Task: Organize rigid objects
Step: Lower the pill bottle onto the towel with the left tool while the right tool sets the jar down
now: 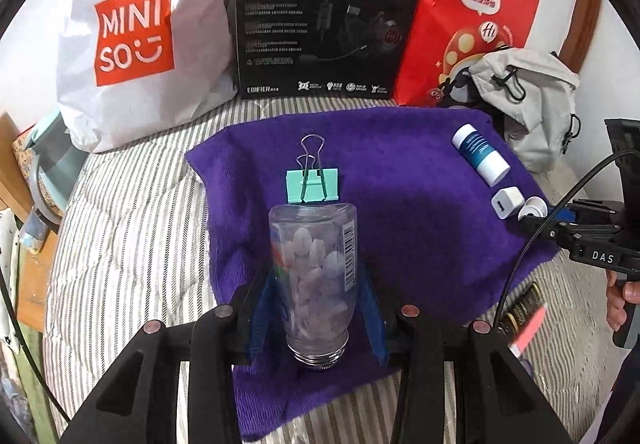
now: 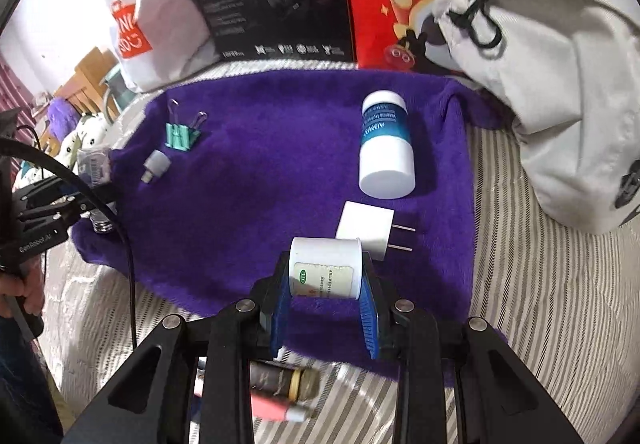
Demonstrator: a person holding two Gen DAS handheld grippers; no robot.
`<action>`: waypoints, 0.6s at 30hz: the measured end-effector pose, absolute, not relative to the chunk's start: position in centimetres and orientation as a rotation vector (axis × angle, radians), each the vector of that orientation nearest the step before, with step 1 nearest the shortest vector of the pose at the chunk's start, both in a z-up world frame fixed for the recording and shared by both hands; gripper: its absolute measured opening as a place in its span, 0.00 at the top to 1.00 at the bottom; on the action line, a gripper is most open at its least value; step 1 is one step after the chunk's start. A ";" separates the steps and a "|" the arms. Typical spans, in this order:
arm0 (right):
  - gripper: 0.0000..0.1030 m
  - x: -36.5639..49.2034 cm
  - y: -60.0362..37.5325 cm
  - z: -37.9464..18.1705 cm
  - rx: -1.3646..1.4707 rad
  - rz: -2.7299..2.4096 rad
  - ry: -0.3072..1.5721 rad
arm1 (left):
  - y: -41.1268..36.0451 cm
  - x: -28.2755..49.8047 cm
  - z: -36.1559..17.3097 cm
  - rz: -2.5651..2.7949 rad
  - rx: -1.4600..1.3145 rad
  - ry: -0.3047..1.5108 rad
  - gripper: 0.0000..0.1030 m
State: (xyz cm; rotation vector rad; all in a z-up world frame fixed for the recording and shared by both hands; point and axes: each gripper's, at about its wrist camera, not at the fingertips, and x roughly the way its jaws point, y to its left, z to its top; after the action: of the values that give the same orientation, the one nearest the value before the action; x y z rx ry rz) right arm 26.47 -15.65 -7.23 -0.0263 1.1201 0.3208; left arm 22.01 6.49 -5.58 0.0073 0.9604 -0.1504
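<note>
Blue fingers (image 1: 262,308) of the left gripper (image 1: 318,308) are pinching a clear bottle (image 1: 314,276) lying on the purple towel (image 1: 400,195), its threaded neck toward the camera and no cap showing. White pieces are filling it; a barcode label is running along one side. Just beyond its base a mint binder clip (image 1: 312,183) is resting. At the right edge the right gripper (image 1: 536,217) is partly cut off, hiding most of a small white bottle (image 1: 532,207).

From the right wrist, the right gripper (image 2: 326,308) is squeezing that small white bottle (image 2: 325,267) between its fingers; the label is too blurred to read. A white plug (image 2: 366,230) is lying just behind it, a blue-and-white bottle (image 2: 386,145) farther back. Under the gripper, a brown tube (image 2: 280,382) and a pink one (image 2: 276,406) are half hidden on the striped bedding (image 2: 540,304).
</note>
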 end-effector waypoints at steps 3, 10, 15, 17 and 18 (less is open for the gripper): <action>0.70 26.7 -15.5 -8.0 -0.041 0.326 1.146 | 6.4 22.5 -6.2 -0.157 0.016 0.976 0.63; 0.70 26.9 -15.3 -8.6 -0.051 0.332 1.152 | 6.9 23.5 -7.2 -0.133 -0.012 1.000 0.63; 0.70 27.1 -15.2 -8.6 -0.058 0.337 1.149 | 6.4 24.6 -8.0 -0.121 0.010 1.014 0.63; 0.70 27.0 -15.2 -8.6 -0.063 0.340 1.146 | 6.3 24.9 -8.4 -0.118 0.009 1.022 0.63; 0.70 27.0 -15.2 -8.6 -0.064 0.342 1.146 | 6.3 25.0 -8.6 -0.117 0.011 1.021 0.63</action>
State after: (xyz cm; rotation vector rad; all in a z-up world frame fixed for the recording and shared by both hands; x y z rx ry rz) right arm 27.02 -15.16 -8.62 -0.0644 1.1459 0.3416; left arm 25.03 6.25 -8.55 0.0115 1.0207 -0.1170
